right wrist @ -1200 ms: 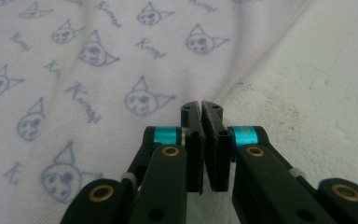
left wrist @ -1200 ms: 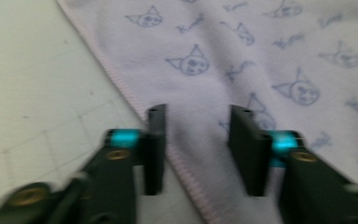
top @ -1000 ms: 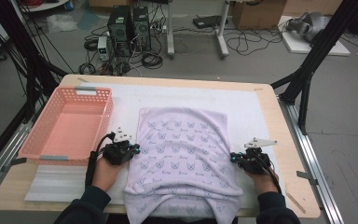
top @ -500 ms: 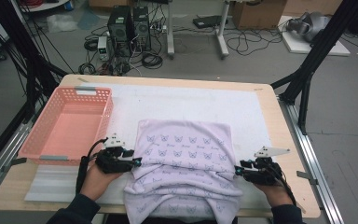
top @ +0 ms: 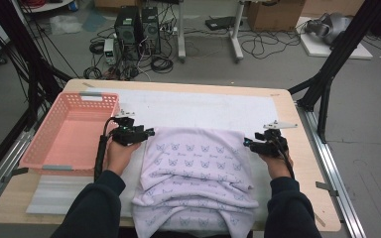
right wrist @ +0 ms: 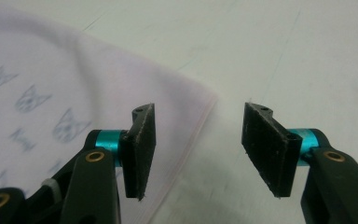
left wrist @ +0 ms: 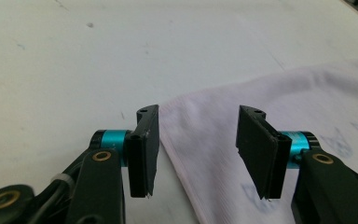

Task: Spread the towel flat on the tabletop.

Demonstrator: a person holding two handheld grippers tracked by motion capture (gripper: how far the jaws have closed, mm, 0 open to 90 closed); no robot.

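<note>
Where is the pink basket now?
In the high view, the basket sits at the table's left side, beside the left gripper.

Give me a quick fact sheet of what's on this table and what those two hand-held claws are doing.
Work: folding a garment
Garment: pale lilac printed cloth, folded, near edge hanging off the table
Left gripper: at the cloth's far left corner, jaws just opened, pads not pressing the cloth
Right gripper: at the far right corner, jaws just opened, cloth edge below them, not pinched
Basket: pink plastic basket, left of the cloth
Underlay: white mat
</note>
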